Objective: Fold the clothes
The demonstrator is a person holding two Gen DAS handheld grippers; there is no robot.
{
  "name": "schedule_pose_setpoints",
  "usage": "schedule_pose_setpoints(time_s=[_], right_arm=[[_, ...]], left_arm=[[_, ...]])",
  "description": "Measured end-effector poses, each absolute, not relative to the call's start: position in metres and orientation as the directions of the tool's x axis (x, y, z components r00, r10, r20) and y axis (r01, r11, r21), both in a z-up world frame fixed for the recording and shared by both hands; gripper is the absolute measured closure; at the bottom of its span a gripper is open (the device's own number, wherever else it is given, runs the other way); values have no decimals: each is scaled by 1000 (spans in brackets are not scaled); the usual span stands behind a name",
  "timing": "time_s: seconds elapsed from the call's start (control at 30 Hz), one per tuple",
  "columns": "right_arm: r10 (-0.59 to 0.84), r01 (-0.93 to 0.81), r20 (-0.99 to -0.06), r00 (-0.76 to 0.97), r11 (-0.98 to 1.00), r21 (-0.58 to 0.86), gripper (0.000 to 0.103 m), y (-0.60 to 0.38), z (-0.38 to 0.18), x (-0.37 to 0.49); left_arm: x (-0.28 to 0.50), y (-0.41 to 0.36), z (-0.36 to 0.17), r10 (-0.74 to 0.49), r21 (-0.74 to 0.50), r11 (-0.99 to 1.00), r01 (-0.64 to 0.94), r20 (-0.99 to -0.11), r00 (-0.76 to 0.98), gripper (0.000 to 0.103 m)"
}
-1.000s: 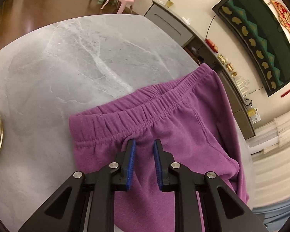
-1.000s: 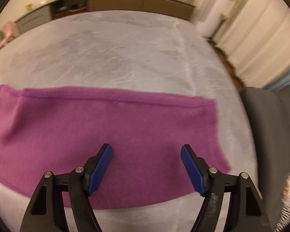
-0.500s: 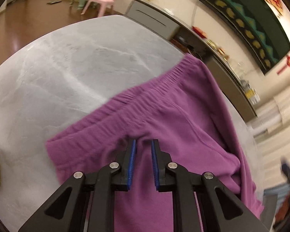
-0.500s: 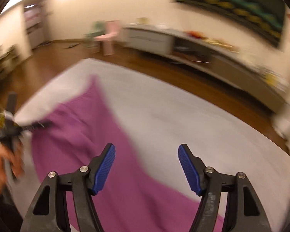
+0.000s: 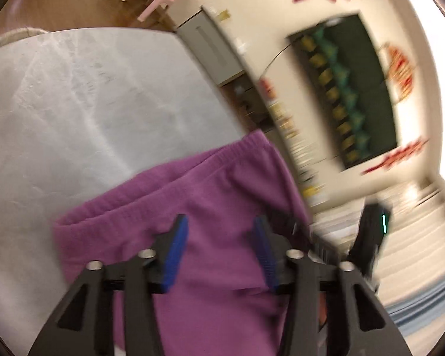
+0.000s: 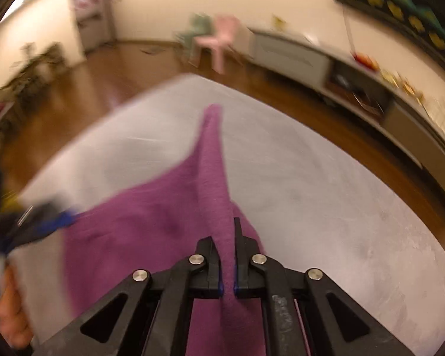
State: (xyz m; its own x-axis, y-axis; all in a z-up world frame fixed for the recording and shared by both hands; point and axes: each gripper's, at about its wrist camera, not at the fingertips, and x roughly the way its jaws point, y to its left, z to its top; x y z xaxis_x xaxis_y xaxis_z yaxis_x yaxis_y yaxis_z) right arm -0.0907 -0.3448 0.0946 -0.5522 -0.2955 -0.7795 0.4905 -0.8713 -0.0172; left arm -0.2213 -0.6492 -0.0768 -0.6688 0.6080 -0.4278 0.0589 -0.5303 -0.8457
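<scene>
Right wrist: right gripper [image 6: 227,262] pinches purple trousers [image 6: 151,222].

The left gripper [image 5: 221,249] hangs with its blue-padded jaws spread apart over purple fleece pants [image 5: 210,207], whose elastic waistband lies on the grey marble table [image 5: 89,103] near its right edge.

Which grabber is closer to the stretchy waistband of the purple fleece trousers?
Left. The left gripper hangs open just behind the waistband. The right gripper is shut on the purple fleece trousers, far from that end.
</scene>
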Motion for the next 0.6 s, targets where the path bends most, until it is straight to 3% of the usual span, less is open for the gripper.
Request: schedule_pose_setpoints(time_s=[0.07, 0.17, 0.3, 0.4, 0.6], right_arm=[[-291, 528, -779, -555, -847, -60, 99, -359, 90, -55], [-268, 566, -785, -559, -815, -125, 99, -379, 78, -11], [-287, 576, -792, -538, -812, -97, 99, -393, 66, -7], [-302, 566, -789, -535, -822, -69, 99, -388, 63, -15], [-322, 539, -775, -543, -842, -28, 99, -379, 64, -33]], left_arm=[[-221, -642, -67, 630, -866, -500, 19, -378, -678, 39], [-220, -625, -57, 666, -882, -470, -27, -335, -666, 37], [-211, -607, -55, 664, -860, -510, -4, -390, -638, 31], [-207, -607, -71, 647, -860, -500, 103, -450, -616, 31], [-210, -610, -88, 655, -881, -440, 172, -446, -610, 31]])
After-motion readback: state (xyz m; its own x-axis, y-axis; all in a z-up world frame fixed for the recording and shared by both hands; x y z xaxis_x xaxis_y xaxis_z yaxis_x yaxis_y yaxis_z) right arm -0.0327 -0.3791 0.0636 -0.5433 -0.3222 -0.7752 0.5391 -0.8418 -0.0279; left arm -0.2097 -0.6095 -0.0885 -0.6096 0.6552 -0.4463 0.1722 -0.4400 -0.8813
